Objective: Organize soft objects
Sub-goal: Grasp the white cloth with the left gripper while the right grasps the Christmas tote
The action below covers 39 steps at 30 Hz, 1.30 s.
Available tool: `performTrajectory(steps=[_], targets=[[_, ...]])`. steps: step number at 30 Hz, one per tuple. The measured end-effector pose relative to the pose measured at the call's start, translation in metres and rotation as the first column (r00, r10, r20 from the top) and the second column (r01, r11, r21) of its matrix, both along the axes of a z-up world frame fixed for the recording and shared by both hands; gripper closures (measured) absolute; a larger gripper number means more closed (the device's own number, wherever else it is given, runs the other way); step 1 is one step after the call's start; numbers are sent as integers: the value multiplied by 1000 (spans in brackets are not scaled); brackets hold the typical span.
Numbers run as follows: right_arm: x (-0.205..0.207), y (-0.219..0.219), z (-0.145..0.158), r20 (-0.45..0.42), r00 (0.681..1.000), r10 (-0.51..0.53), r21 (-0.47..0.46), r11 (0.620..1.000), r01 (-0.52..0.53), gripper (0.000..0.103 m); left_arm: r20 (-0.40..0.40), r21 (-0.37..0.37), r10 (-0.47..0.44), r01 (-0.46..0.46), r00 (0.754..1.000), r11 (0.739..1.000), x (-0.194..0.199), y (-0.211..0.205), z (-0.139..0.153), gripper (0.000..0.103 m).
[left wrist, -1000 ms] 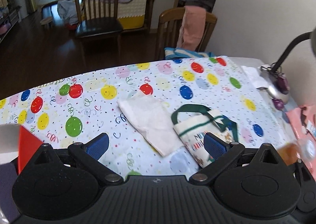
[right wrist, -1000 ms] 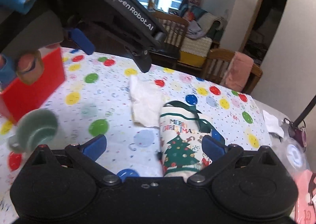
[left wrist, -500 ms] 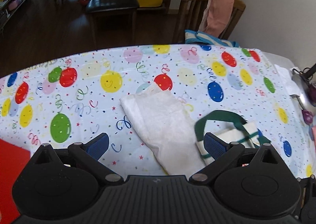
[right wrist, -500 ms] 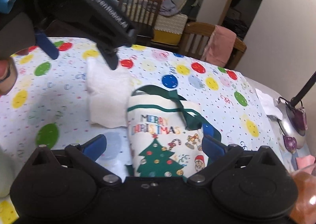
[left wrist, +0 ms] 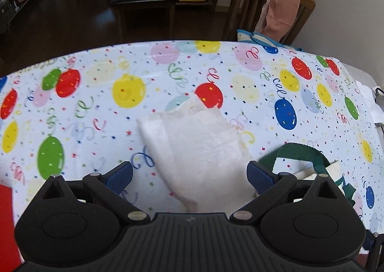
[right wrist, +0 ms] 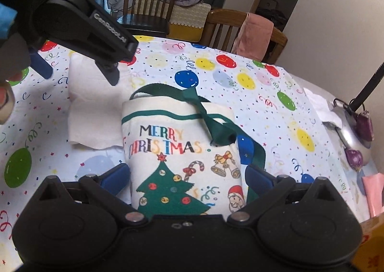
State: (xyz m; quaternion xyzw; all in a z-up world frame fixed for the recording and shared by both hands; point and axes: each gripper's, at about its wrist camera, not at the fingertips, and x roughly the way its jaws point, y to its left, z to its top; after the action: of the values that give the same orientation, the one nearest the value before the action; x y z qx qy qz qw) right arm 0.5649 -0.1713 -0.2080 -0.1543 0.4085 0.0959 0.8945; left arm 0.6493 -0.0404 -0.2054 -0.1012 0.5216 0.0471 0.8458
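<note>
Both your grippers gape wide and hold nothing. With the left gripper (left wrist: 189,174), the white cloth (left wrist: 194,144) lies between your fingers; lower squarely over it, then pinch its near edge.

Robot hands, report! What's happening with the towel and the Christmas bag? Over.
Left gripper open above white towel. Right gripper open over Christmas bag. Nothing grasped, nothing blocking.

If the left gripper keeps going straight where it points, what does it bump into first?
Most likely the white cloth. It lies right between the open fingers of the left gripper, ahead on the balloon tablecloth. Exact height above it is hard to tell.
</note>
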Motion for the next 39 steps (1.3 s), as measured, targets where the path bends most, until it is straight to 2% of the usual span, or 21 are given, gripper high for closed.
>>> performTrajectory(steps=[2, 5, 8, 10, 12, 13, 15, 17, 19, 21, 27, 31, 37, 39], targets=[[1, -1, -3, -16, 1000, 4, 11, 1000, -4, 5, -5, -1, -7, 7, 1000, 1000, 2, -4, -4, 3], [0, -3, -3, -18, 1000, 0, 30, 1000, 0, 6, -1, 16, -14, 14, 1000, 1000, 1, -10, -7, 14], [0, -4, -3, -21, 1000, 3, 47, 999, -2, 9, 4, 21, -12, 12, 1000, 1000, 1, -15, -8, 17], [-1, -4, -2, -23, 1000, 3, 57, 998, -2, 13, 11, 21, -11, 10, 1000, 1000, 0, -17, -7, 24], [-2, -6, -2, -30, 1000, 0, 78, 997, 3, 16, 16, 42, 1, -2, 1000, 999, -1, -20, -6, 40], [-2, -6, -2, -32, 999, -5, 85, 996, 8, 18, 20, 49, 1, -2, 1000, 999, -2, -21, -5, 45], [-3, -7, -1, -27, 1000, -11, 90, 996, 13, 22, 27, 47, 0, -1, 1000, 999, -3, -21, -3, 63], [-3, -8, 0, -26, 1000, -17, 95, 995, 19, 26, 29, 52, 9, -11, 1000, 999, -4, -20, -2, 69], [-4, -9, 1, -26, 999, -23, 104, 994, 25, 32, 29, 48, 21, -22, 999, 999, -5, -18, -2, 72], [-4, -10, 2, -25, 999, -28, 109, 994, 30, 38, 34, 30, 30, -31, 999, 999, -7, -15, -1, 84], [-7, -14, 10, -25, 999, -35, 152, 988, 39, 62, 85, 10, 15, -16, 996, 1000, -16, -13, 12, 93], [-10, -16, 17, -32, 999, -36, 203, 978, 41, 76, 122, -1, -8, 8, 993, 1000, -23, -12, 27, 94], [-22, -16, 32, -16, 1000, -20, 264, 964, 24, 88, 154, -20, -16, 19, 988, 1000, -40, -6, 47, 94], [-27, -16, 39, -16, 1000, -12, 285, 959, 16, 88, 160, -29, -16, 21, 987, 999, -48, -3, 55, 94]])
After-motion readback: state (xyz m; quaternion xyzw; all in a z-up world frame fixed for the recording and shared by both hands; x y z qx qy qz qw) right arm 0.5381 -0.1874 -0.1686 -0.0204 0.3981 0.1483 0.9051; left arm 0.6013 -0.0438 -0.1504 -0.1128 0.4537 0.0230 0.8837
